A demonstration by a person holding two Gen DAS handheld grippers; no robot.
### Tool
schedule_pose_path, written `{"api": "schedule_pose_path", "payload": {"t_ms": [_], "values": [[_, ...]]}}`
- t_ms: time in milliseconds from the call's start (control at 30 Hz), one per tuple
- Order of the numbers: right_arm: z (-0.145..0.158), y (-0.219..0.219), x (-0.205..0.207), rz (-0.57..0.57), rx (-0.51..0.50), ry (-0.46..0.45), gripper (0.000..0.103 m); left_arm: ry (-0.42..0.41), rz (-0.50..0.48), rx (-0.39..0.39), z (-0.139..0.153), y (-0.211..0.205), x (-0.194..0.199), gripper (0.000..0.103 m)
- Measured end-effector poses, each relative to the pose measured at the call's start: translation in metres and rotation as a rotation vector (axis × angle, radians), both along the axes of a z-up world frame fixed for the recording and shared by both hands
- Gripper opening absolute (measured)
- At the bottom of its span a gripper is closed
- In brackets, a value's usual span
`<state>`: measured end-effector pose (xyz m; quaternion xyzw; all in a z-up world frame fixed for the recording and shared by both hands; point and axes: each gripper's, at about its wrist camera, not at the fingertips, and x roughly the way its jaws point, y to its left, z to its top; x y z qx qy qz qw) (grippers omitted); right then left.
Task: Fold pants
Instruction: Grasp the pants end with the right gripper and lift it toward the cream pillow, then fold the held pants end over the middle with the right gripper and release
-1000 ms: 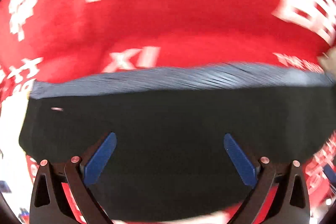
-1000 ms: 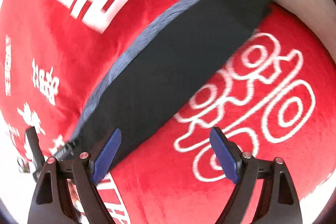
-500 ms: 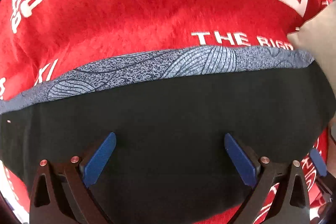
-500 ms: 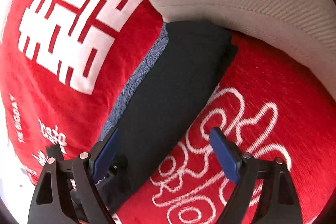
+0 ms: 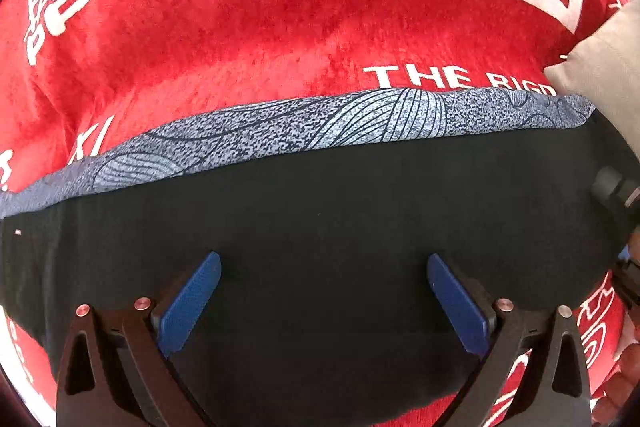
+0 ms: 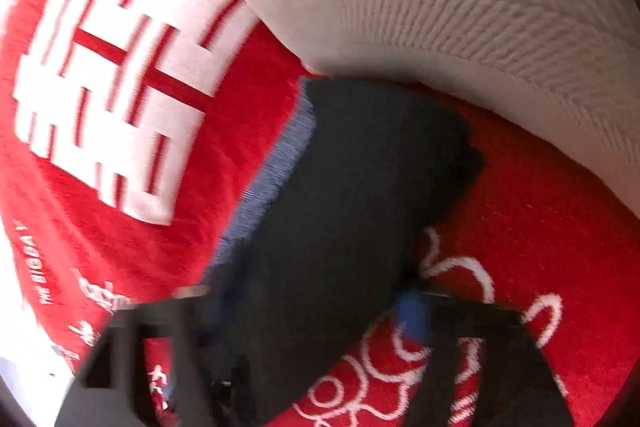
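Halfway stage of the folding, by the look of the cloth. Found the pants lying as one long dark band on a red blanket, running from 9 to 3 o'clock in the left wrist view, with a grey patterned strip showing along the 12 o'clock edge. Judged them already doubled lengthwise, with the crosswise fold not yet made.

Saw the left gripper poised over the middle of the band, jaws spread wide, gripping nothing.

Saw the right gripper at 6 o'clock in its own view, at the near end of the band, jaws just closed inward with dark cloth between them. Could not tell through the blur whether the pads truly bit.

Noted a pale cushion at 1 o'clock, touching the far end of the pants.

Judged the next move to call for a firm pinch through every layer at that end, then a lift and carry toward the other end, keeping clear of the cushion.

Spotted no containers anywhere, so nothing to report inside any.
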<state>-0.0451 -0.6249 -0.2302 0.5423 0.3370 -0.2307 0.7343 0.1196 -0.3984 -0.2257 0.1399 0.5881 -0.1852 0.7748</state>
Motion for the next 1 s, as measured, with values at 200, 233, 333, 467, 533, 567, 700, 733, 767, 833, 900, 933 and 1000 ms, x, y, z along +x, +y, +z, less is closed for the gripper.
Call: {"api": "schedule_pose_path", "payload": {"t_ms": [200,233,333,467,533,567,700,733,767,833,900,933,1000], "values": [[0.036,0.015,0.017,0.123,-0.184,0.1,0.014,-0.029,-0.043,-0.012,0.02,0.001,-0.012,0.103],[0.049,0.021,0.02,0.153,-0.227,0.089,0.014,-0.039,-0.058,0.006,0.017,0.001,-0.015,0.103],[0.08,0.042,0.032,0.247,-0.318,0.059,0.013,-0.041,-0.039,-0.039,-0.001,0.005,-0.018,0.103],[0.114,0.08,0.051,0.373,-0.448,0.033,0.013,-0.074,-0.066,-0.036,0.002,0.004,-0.023,0.103],[0.123,0.097,0.061,0.426,-0.49,0.029,0.013,-0.08,-0.082,-0.045,0.003,0.005,-0.024,0.103],[0.128,0.107,0.066,0.456,-0.511,0.027,0.013,-0.087,-0.097,-0.053,0.004,0.006,-0.024,0.103],[0.138,0.148,0.085,0.557,-0.58,0.048,0.013,-0.057,-0.145,-0.093,0.008,0.014,-0.021,0.103],[0.14,0.158,0.088,0.58,-0.594,0.052,0.013,-0.033,-0.155,-0.105,0.009,0.018,-0.016,0.103],[0.141,0.168,0.091,0.601,-0.609,0.062,0.013,-0.008,-0.151,-0.117,0.014,0.03,-0.011,0.103],[0.138,0.189,0.099,0.64,-0.635,0.085,0.013,-0.004,-0.109,-0.136,0.024,0.057,-0.003,0.103],[0.133,0.205,0.106,0.663,-0.652,0.104,0.013,-0.024,-0.056,-0.122,0.034,0.097,0.007,0.103],[0.129,0.217,0.11,0.68,-0.669,0.118,0.013,-0.034,-0.034,-0.103,0.038,0.114,0.012,0.103],[0.119,0.237,0.117,0.709,-0.699,0.154,0.013,-0.042,0.031,-0.068,0.044,0.159,0.023,0.103]]}}
